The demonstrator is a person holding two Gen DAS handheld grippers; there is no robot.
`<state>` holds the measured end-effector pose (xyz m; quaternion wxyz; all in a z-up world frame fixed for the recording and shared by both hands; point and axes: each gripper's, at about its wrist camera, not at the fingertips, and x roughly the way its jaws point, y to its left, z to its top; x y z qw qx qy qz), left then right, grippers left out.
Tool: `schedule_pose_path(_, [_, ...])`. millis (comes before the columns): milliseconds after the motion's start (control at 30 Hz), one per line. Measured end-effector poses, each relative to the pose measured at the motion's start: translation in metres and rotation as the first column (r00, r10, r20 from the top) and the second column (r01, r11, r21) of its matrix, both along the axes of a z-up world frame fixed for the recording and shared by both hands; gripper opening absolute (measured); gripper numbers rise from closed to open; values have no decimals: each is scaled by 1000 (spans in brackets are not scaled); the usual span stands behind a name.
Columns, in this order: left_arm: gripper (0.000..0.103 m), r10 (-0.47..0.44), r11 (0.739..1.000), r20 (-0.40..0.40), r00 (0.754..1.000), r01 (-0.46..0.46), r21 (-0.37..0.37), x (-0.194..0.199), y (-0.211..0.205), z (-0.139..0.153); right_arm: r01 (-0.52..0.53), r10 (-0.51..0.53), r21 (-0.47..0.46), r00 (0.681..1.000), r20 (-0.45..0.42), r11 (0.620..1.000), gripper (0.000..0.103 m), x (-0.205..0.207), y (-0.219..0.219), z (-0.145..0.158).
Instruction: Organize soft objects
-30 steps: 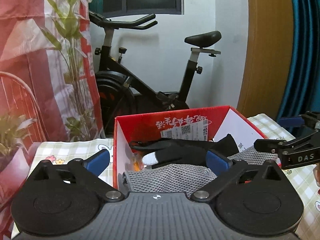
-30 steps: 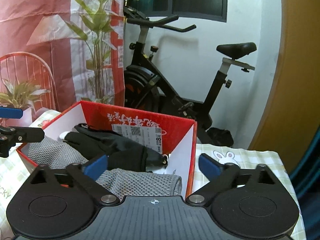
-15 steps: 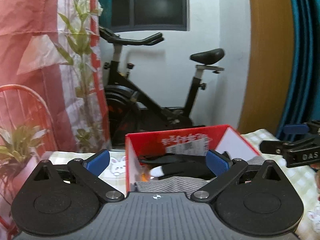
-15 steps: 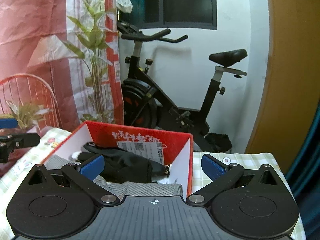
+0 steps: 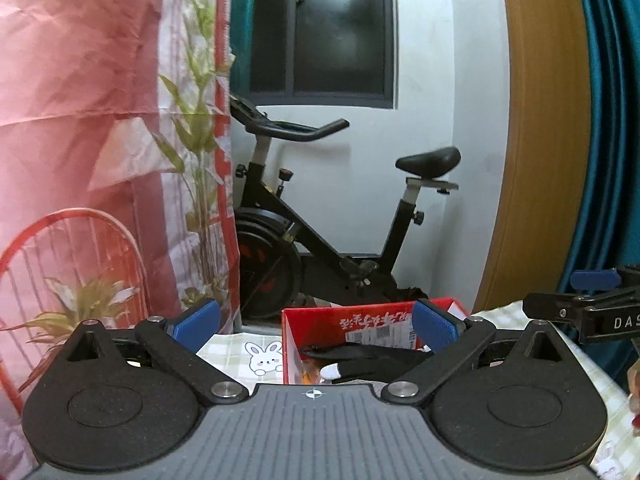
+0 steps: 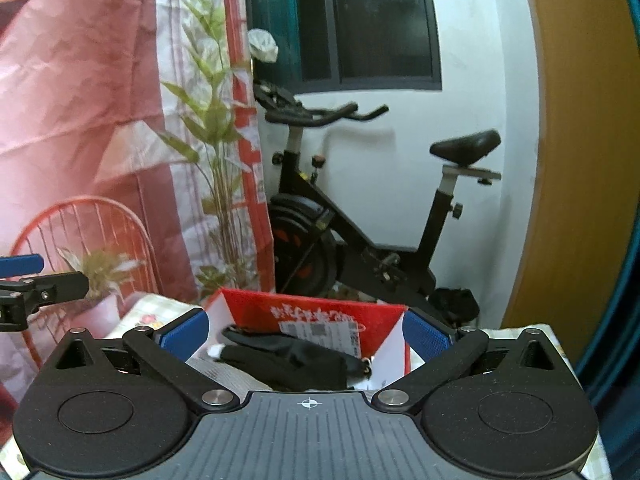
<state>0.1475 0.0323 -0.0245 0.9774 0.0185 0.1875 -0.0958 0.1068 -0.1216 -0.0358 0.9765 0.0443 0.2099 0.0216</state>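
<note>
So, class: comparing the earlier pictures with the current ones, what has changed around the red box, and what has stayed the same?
Both grippers have pulled back and up from the red box, which now sits lower and smaller in each wrist view. The left gripper and right gripper were open and empty before and are so now. The black glove lies in the box as before; nothing was grasped or released.

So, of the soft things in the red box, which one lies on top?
The black glove with the white fingertip. It lies across the grey knitted cloth, which shows only as a strip under it in the red box.
</note>
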Motion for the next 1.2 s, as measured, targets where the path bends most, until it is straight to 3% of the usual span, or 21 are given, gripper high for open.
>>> schedule_pose_path(100, [103, 8, 1000, 9, 1000, -7, -18, -21, 8, 19, 25, -24, -23, 999, 47, 999, 103, -19, 5, 21])
schedule_pose_path(233, [103, 15, 1000, 51, 999, -16, 13, -47, 8, 40, 42, -40, -29, 996, 85, 999, 103, -46, 9, 44])
schedule_pose_path(367, [103, 5, 998, 108, 994, -11, 56, -71, 2, 53, 53, -52, -12, 993, 109, 999, 103, -66, 10, 59])
schedule_pose_path(467, [103, -7, 999, 123, 992, 2, 47, -82, 1, 59, 49, -48, -5, 992, 115, 999, 103, -75, 13, 64])
schedule_pose_path(700, [103, 23, 998, 148, 989, -31, 50, -90, -6, 65, 50, -49, -8, 990, 132, 999, 103, -84, 13, 73])
schedule_pose_path(1200, [103, 35, 998, 109, 993, -41, 53, -81, -2, 57, 70, -68, -19, 991, 113, 997, 103, -84, 11, 66])
